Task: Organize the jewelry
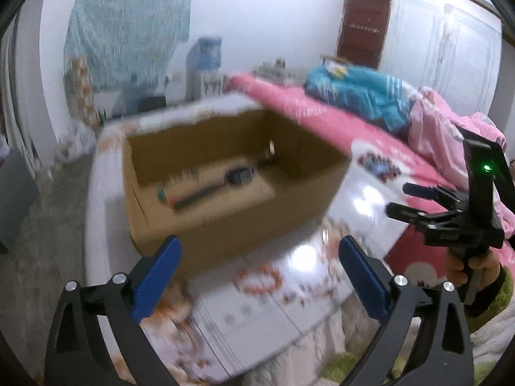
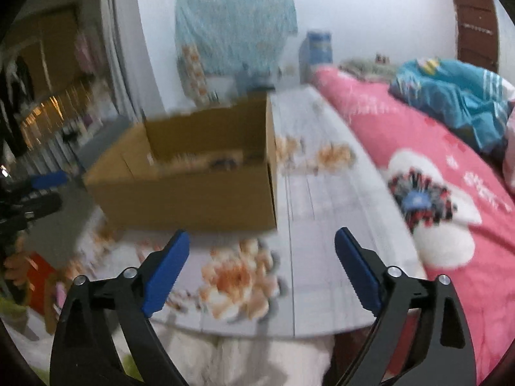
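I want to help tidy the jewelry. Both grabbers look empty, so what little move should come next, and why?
Probably reach the left hand-held gripper down to the orange bead bracelet lying on the flowered table just in front of it. Both it and the right hand-held gripper are open and hold nothing, while the cardboard box behind already has some items inside, though blur hides what they are.

left gripper [image 1: 259, 247]: jaws spread wide, nothing between the blue pads, pointing steeply downward | right gripper [image 2: 261, 241]: jaws spread wide, nothing between them, angled down alike | right hand [image 1: 473, 265]: wrapped around its gripper's handle, dark sleeve at the wrist
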The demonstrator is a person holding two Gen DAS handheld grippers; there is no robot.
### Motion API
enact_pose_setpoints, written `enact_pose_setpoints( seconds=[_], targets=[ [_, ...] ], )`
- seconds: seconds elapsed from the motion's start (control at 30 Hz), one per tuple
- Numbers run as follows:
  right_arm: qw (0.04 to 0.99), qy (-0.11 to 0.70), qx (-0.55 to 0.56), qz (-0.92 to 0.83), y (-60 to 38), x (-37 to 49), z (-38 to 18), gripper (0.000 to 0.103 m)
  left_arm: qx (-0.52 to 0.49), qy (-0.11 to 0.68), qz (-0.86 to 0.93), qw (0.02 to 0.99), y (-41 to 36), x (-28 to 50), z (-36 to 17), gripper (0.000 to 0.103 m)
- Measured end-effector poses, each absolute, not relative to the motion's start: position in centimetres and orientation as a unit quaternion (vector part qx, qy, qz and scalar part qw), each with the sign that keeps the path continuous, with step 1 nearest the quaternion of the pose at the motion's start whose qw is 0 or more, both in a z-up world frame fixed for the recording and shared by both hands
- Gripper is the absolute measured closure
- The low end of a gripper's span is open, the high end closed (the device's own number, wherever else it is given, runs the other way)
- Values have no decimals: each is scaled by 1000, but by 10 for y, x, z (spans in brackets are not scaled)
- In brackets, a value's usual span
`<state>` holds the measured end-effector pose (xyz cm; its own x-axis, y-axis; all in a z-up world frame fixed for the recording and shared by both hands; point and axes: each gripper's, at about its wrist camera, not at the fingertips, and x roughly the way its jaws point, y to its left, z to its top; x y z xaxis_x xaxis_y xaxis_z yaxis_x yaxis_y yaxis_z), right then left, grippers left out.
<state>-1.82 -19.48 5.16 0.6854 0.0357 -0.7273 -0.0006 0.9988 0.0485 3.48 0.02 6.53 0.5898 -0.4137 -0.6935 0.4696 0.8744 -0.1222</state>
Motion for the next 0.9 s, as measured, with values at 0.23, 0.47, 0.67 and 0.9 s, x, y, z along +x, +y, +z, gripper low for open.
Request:
enact_pose_setpoints(
  seconds=[0.23, 0.47, 0.67, 0.9],
  targets=[
    [880, 474, 18, -18, -183, -3, 6, 15, 63, 468, -201, 858, -14, 42, -7, 7],
    [866, 498, 4, -37, -186, 5, -21, 12, 79, 476, -161, 861, -17, 52, -29, 7],
    [866, 499, 4, -36, -184, 5, -28, 8, 98, 486, -152, 855, -27, 54, -38, 7],
    [867, 497, 11, -36, -185, 7, -30, 8, 86, 507, -137, 847, -28, 61, -50, 6]
  ],
)
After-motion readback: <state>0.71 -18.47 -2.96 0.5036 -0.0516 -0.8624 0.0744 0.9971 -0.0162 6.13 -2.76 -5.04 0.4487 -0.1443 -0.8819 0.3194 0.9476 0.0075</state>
